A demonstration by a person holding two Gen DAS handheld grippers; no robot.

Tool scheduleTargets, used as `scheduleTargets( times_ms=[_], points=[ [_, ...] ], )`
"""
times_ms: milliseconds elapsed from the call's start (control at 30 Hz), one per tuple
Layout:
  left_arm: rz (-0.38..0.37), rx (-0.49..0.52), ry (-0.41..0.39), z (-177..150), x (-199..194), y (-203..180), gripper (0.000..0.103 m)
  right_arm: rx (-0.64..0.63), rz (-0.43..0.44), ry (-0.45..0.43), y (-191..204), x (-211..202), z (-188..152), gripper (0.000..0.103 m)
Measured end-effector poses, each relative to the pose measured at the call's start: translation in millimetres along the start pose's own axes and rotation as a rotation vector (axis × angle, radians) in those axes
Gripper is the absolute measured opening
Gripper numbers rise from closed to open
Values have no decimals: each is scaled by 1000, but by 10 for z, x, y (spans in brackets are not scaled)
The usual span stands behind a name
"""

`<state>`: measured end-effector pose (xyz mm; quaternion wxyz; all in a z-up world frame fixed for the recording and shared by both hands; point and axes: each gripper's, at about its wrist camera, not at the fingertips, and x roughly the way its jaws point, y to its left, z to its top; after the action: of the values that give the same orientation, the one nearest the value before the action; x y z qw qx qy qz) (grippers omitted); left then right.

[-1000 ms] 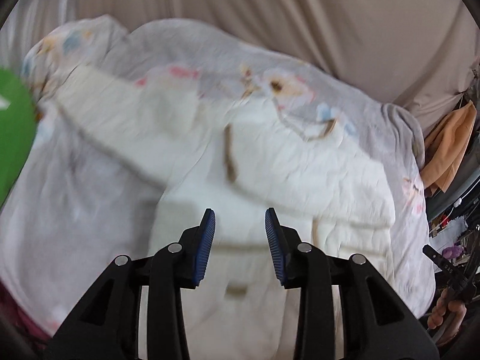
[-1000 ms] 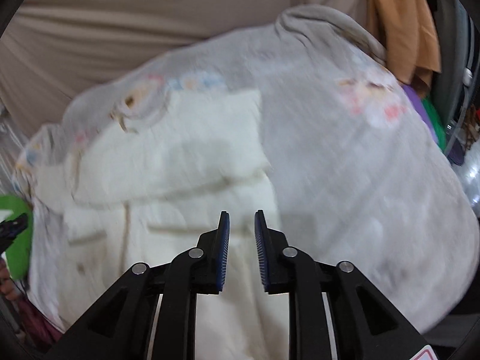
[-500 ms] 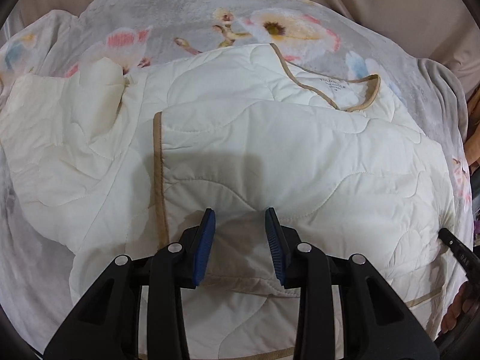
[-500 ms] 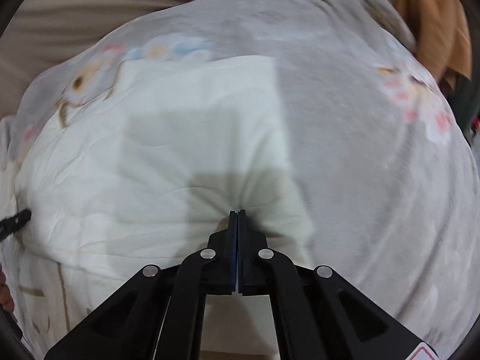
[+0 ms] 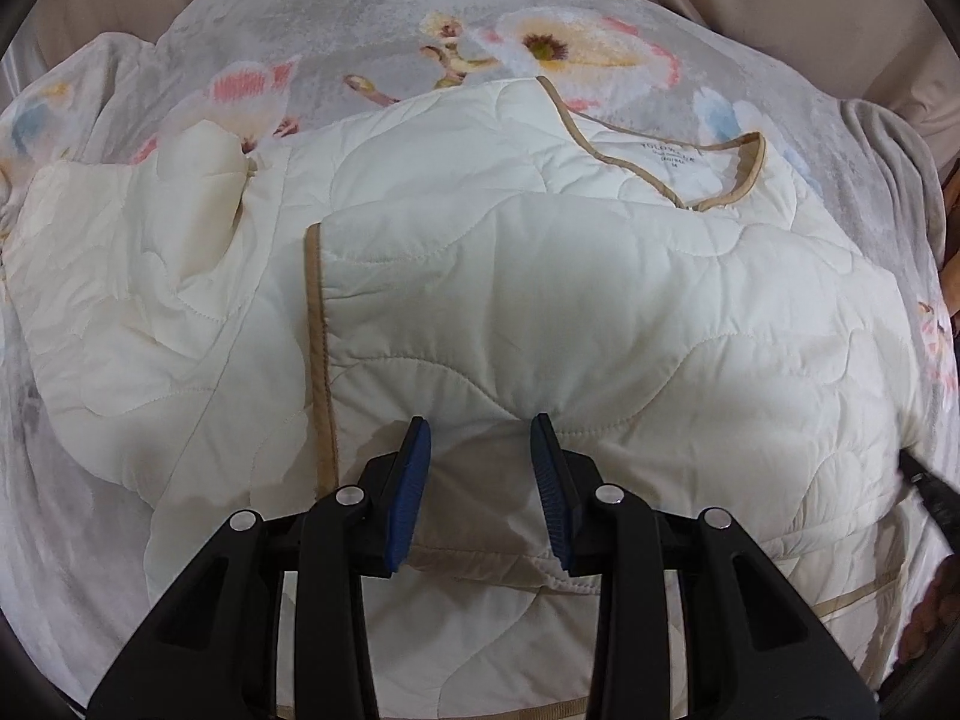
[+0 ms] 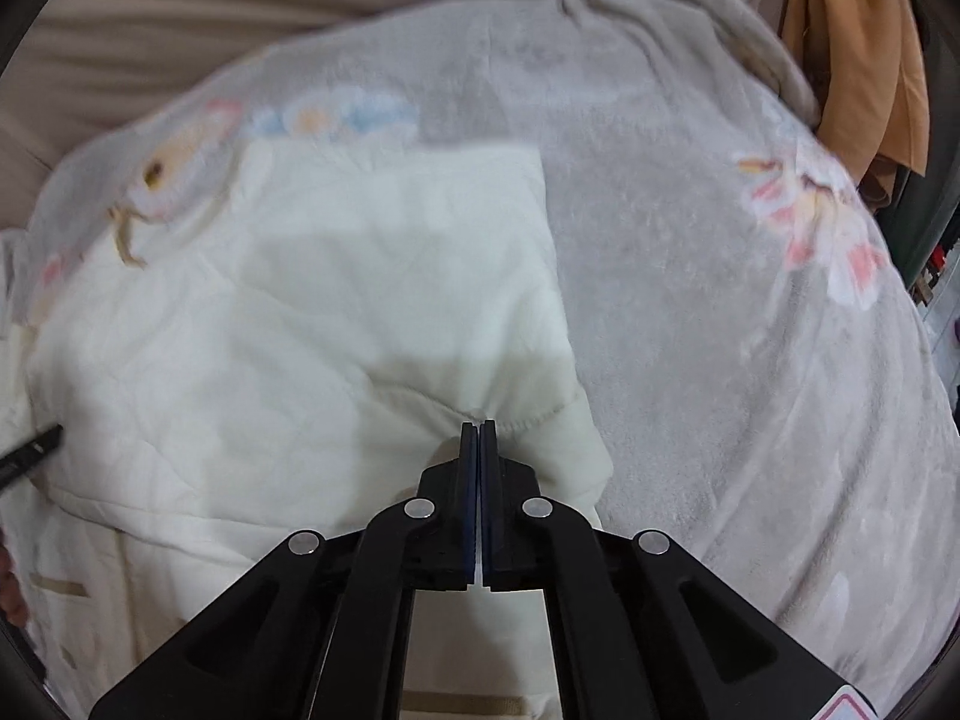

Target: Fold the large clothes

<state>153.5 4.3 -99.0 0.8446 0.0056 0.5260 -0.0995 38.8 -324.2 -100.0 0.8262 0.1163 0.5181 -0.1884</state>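
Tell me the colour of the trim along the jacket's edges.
Tan, on a cream quilted jacket; the trim shows best in the left wrist view.

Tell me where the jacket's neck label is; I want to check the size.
In the left wrist view the neck label sits at upper right on the cream quilted jacket, inside the tan-trimmed neckline, just below the big flower on the grey blanket.
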Motion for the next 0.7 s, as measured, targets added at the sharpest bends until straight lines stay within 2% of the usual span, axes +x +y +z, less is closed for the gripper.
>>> scheduleTargets(
  times_ms=[67,133,200,233,300,400,467,533,600,667,700],
  points=[
    [-41,-62,-9,33,-106,155,34,-12,-25,-14,56,-86,14,0],
    [-81,-170,-51,93,-276,497,50,-25,-7,-45,139,-258,30,1],
    [-75,-266,-98,157,-409,891,61,-39,25,-63,232,-420,4,2],
    [-60,-331,-125,197,-477,1203,65,-53,41,-67,294,-494,-26,2],
    [-22,-443,-154,250,-522,1746,70,-78,67,-77,415,-620,-104,2],
    [60,-653,-205,279,-510,2737,70,-109,101,-63,637,-750,-233,6],
    [114,-724,-214,298,-438,3197,70,-131,125,-41,801,-791,-329,7],
    [173,-774,-188,327,-290,3600,70,-162,139,-17,1018,-810,-428,7],
    [174,-807,-173,333,-155,3825,69,-193,144,0,1208,-817,-507,7],
    [140,-850,-163,341,-12,3993,65,-224,157,20,1403,-820,-580,8],
    [119,-865,-159,339,37,4034,55,-234,161,28,1470,-815,-601,8]
  ],
)
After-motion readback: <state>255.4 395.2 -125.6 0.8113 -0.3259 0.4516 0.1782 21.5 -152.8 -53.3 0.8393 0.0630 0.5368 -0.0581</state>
